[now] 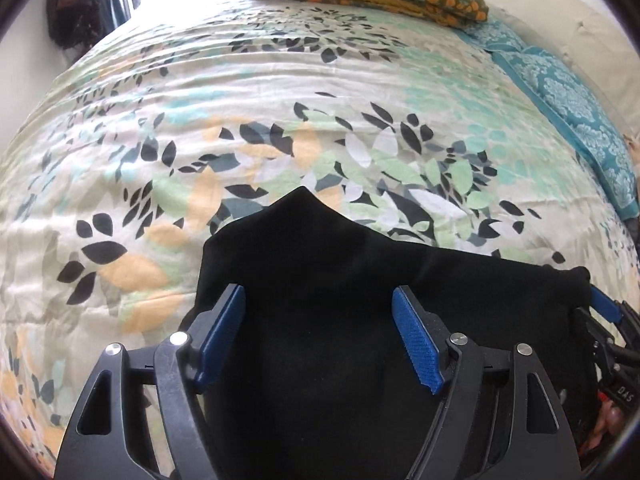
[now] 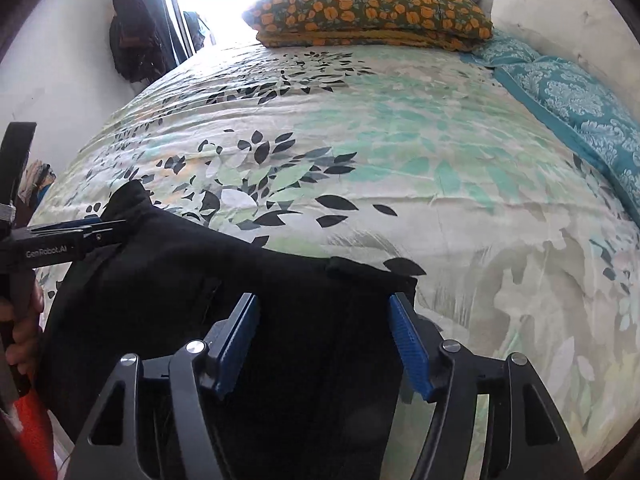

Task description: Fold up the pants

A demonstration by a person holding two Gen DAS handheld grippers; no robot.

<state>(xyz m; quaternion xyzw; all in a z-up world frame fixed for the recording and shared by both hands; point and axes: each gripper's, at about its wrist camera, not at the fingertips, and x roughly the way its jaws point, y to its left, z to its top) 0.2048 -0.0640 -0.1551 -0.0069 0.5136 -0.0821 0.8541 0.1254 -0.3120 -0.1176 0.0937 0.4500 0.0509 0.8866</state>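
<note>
Black pants [image 1: 320, 280] lie on the near part of the bed, also seen in the right wrist view [image 2: 248, 300]. My left gripper [image 1: 319, 300] is open, its blue pads [image 1: 416, 340] spread wide above the black cloth. My right gripper [image 2: 323, 308] is open too, its pads [image 2: 408, 344] spread over the pants' right end. In the right wrist view the left gripper [image 2: 100, 228] shows from the side at the pants' left corner. The right gripper's tip [image 1: 604, 304] shows at the pants' right edge in the left wrist view. The near part of the pants is hidden under the grippers.
The bed has a leaf-print cover [image 1: 280, 120]. A folded orange-flowered blanket [image 2: 372, 12] lies at the far end. A teal patterned cloth [image 2: 580, 96] runs along the right side beside a white headboard [image 2: 560, 24]. Dark clothes [image 2: 132, 32] hang on the left wall.
</note>
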